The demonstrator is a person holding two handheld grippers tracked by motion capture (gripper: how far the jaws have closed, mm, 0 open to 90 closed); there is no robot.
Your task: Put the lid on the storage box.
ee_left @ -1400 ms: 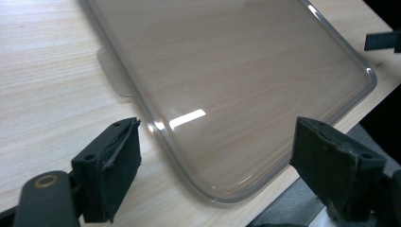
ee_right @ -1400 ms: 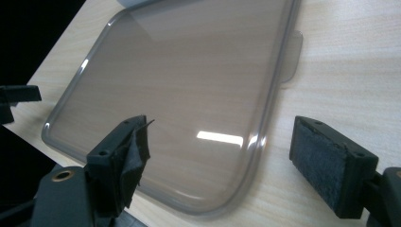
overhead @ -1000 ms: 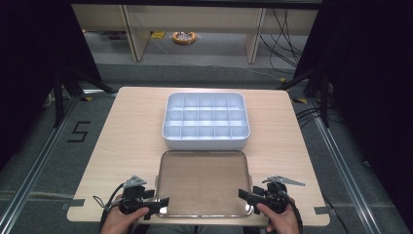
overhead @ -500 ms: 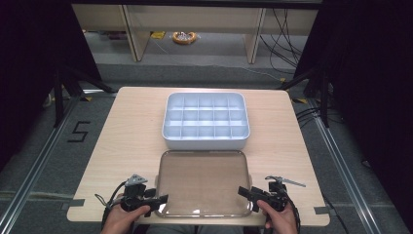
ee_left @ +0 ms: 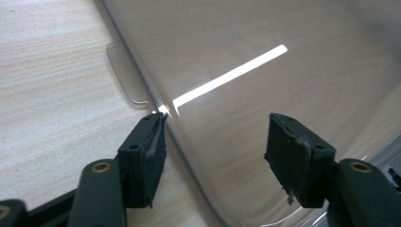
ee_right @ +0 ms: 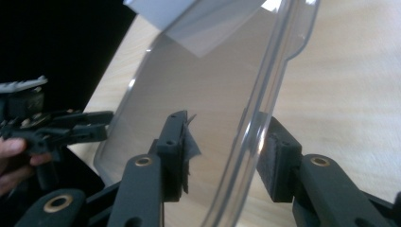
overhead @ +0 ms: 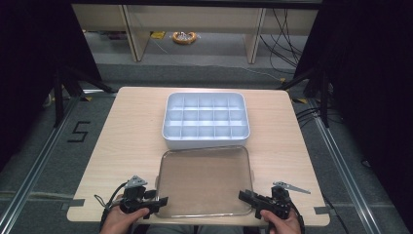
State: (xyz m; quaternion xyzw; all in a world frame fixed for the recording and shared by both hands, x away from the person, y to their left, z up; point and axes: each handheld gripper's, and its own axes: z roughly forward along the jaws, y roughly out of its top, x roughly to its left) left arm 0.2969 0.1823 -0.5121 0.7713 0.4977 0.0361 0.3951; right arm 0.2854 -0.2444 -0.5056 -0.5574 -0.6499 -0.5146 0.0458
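Table (overhead: 126, 141): pale wood, centre of the high view, dark floor all round.
Tray (overhead: 206, 120): white, split into a grid of compartments, upper middle of the table; compartments look bare from here.
Lid (overhead: 204, 180): clear plastic, lying flat just below the tray in the high view, its near edge close to the table's bottom edge.
Lid tabs: a small tab sticks out on each side; one shows upper left in the left gripper view (ee_left: 124, 75), one at the top right in the right gripper view (ee_right: 302, 28).
Left gripper (overhead: 157, 202): bottom left of the high view, at the lid's lower left corner, held in a hand (overhead: 124, 219).
Left gripper state: jaws spread wide; in its own view one pad (ee_left: 151, 146) sits right at the lid's rim, the other (ee_left: 295, 158) is over the lid's clear face. Nothing pinched that I can see.
Right gripper (overhead: 247, 199): bottom right of the high view, at the lid's lower right corner, held in the other hand (overhead: 285, 224).
Right gripper state: jaws parted and straddling the lid's rim, one pad (ee_right: 182, 151) on the inner side, one (ee_right: 279, 158) on the outer; not closed down on it.
Across the lid: the right gripper view catches the left gripper at the far left, fingers wrapped round it.
Far background: shelving legs and cables at the top of the high view.
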